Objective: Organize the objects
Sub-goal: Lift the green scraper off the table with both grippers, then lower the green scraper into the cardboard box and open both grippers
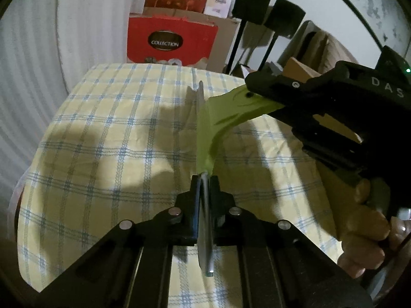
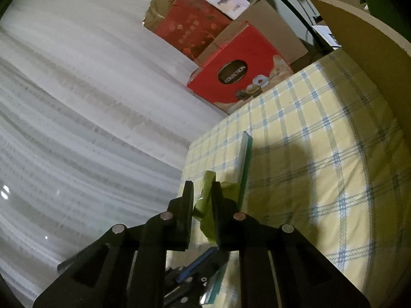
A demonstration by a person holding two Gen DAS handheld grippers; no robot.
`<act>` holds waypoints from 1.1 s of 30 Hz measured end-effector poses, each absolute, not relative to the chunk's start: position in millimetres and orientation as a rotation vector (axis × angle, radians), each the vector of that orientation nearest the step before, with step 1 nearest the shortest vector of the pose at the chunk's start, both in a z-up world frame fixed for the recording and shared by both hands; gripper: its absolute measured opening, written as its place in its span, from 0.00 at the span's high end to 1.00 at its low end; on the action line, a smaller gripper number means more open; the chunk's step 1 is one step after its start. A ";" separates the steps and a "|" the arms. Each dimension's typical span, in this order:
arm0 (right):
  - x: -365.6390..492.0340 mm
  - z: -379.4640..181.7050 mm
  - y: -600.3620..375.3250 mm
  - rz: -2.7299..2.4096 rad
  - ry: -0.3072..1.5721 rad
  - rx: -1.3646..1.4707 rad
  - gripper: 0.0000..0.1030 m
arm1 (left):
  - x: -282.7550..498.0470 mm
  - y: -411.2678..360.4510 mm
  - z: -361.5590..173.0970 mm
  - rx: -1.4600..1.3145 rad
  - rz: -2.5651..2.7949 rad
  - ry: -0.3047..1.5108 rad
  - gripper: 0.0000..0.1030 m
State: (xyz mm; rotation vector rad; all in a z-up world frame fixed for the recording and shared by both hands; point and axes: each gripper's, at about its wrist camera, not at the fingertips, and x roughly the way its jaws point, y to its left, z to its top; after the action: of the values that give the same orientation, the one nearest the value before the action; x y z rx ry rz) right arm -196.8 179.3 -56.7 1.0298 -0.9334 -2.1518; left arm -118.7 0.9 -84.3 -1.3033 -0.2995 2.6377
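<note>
At frame centre, the left gripper point(image 1: 204, 179) is clamping a thin flat panel point(image 1: 203, 220) edge-on, while the right gripper point(image 2: 203, 200) is pinching its green cover point(image 1: 231, 113) above the checked tabletop point(image 1: 115, 128).

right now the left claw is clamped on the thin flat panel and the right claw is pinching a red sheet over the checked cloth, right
Not quite: the sheet in the right claw is lime green, not red, as the left wrist view shows. The rest holds: the left claw is clamped on the thin flat panel over the checked cloth.
</note>
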 end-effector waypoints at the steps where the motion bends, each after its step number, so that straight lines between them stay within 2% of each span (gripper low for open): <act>1: -195.5 -54.4 179.9 -2.154 -0.930 1.025 0.88 | -117.5 0.5 -82.1 -1.295 2.642 -0.305 0.94; 15: -164.0 14.6 207.6 -2.212 -0.907 0.869 0.88 | -100.6 26.5 -22.2 -1.136 2.628 -0.295 0.94; 26: -159.1 63.2 267.6 -2.308 -0.890 0.800 0.88 | -114.0 90.2 18.6 -1.070 2.553 -0.287 0.94; 33: -170.1 72.2 315.2 -2.350 -0.919 0.802 0.88 | -131.0 137.9 26.3 -1.063 2.520 -0.254 0.94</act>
State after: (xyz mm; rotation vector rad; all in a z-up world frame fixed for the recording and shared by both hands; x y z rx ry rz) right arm -170.1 315.2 72.2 0.8023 -0.9187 -2.3500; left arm -131.0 137.9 26.3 -1.0634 -0.2545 2.5198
